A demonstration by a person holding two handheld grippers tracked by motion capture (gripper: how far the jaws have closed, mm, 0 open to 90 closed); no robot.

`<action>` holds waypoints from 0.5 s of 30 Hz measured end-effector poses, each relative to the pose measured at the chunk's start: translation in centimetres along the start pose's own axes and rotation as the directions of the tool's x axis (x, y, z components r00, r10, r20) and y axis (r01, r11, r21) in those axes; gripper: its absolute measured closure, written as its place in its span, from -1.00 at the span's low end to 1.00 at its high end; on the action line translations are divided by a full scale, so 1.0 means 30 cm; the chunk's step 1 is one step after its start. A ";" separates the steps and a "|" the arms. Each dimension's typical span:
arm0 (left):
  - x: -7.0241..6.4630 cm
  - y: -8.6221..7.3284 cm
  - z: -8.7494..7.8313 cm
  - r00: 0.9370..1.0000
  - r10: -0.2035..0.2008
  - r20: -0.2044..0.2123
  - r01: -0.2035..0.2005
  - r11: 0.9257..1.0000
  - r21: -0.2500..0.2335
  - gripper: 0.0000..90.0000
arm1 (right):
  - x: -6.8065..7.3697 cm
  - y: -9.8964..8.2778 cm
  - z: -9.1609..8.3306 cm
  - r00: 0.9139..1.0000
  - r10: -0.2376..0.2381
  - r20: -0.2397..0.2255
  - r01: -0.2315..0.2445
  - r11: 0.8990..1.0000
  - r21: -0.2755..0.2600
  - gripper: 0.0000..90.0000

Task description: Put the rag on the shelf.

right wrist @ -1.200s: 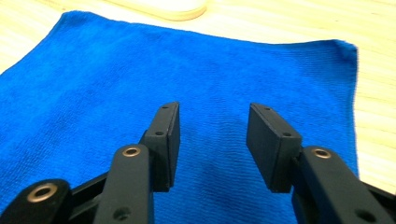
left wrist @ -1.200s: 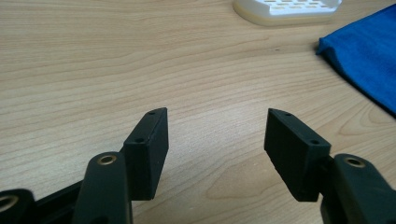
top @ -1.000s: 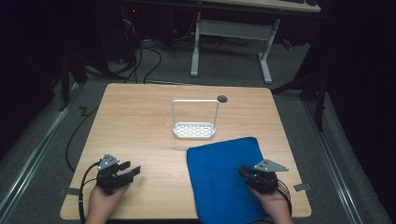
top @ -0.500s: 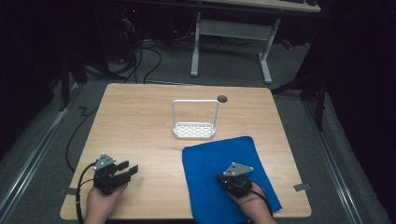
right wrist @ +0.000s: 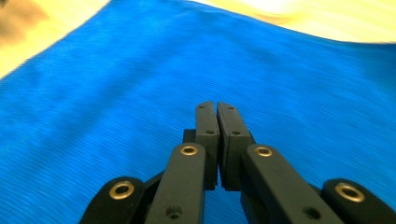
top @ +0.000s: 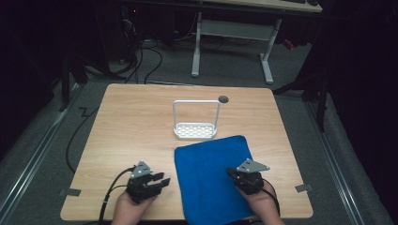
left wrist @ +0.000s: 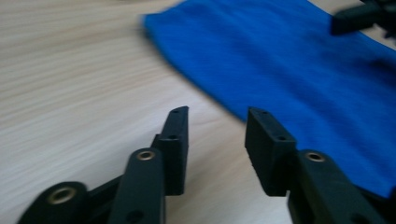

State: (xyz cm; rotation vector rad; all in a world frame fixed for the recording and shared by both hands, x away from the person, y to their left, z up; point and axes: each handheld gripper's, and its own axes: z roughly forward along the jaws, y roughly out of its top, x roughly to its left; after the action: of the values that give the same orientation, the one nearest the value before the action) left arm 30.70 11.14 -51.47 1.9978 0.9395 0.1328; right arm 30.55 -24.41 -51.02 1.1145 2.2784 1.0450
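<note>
On the wooden table (top: pixel 131 131), a bright blue cloth (top: pixel 211 173) lies flat.

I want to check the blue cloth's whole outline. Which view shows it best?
The high view: the whole blue cloth lies flat with all edges visible. The left gripper view catches one blurred edge; the right gripper view shows close-up weave beyond shut jaws.

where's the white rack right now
In the high view the white rack stands upright at the middle of the table, just beyond the far edge of the blue cloth and near the small dark hole at the table's far side.
</note>
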 end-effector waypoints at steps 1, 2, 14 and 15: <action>0.000 0.000 0.000 1.000 0.000 0.000 0.000 1.000 0.000 0.48 | -0.015 -0.009 -0.011 1.000 0.009 0.014 -0.009 1.000 -0.005 0.98; -0.027 0.008 0.019 1.000 0.022 0.021 -0.023 1.000 0.010 0.48 | -0.015 -0.009 -0.011 1.000 0.009 0.014 -0.009 1.000 -0.005 0.98; -0.141 0.043 0.187 0.981 0.132 0.143 -0.153 0.977 0.151 0.90 | -0.058 -0.103 -0.128 0.991 0.080 0.111 -0.079 0.997 -0.010 0.98; -0.125 0.042 0.180 0.982 0.131 0.136 -0.151 0.977 0.149 0.91 | -0.062 -0.107 -0.133 0.989 0.086 0.116 -0.086 0.996 -0.011 0.98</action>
State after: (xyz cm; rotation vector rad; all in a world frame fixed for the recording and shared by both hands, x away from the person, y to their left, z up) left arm 31.07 4.59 -52.75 2.1931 0.7475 0.0099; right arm 27.61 -28.99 -50.86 1.2474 2.1516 0.9911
